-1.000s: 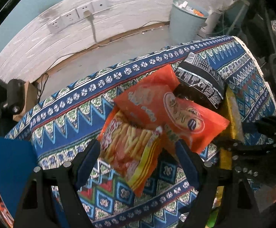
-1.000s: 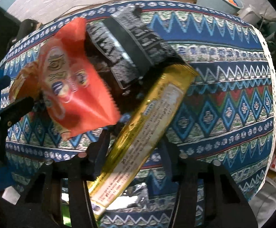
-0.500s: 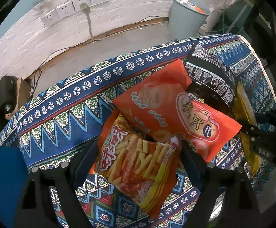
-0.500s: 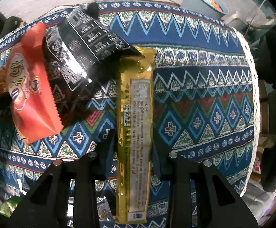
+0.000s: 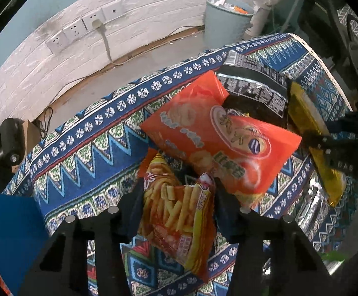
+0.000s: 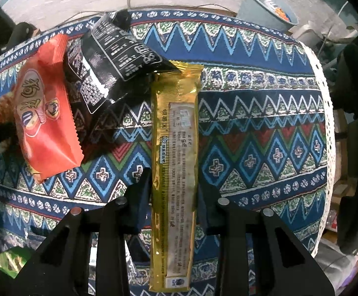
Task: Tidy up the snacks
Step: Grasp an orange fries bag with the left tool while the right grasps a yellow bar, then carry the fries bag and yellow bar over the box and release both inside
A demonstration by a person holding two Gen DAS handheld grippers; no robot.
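Observation:
My left gripper (image 5: 176, 212) is shut on a yellow-orange fries snack bag (image 5: 176, 212), pinched between its two fingers. A larger orange snack bag (image 5: 218, 138) lies just beyond it on the patterned tablecloth (image 5: 85, 153), overlapping a black snack bag (image 5: 252, 86). My right gripper (image 6: 174, 197) is shut on a long gold snack bar (image 6: 175, 148), which lies lengthwise between the fingers. The orange bag (image 6: 45, 113) and black bag (image 6: 114, 56) sit to its left. In the left wrist view the right gripper (image 5: 331, 155) grips the gold bar (image 5: 314, 143) at the right.
A grey waste bin (image 5: 225, 19) stands on the floor past the table's far edge, below a white brick wall with sockets (image 5: 80, 29). A blue panel (image 5: 8, 231) is at the near left. A green wrapper (image 6: 8, 261) and silver packet (image 5: 312, 209) lie near the front edge.
The left gripper has closed in around the fries bag and turned it more upright. The right gripper has straightened the gold bar from a diagonal to lengthwise, away from the black bag.

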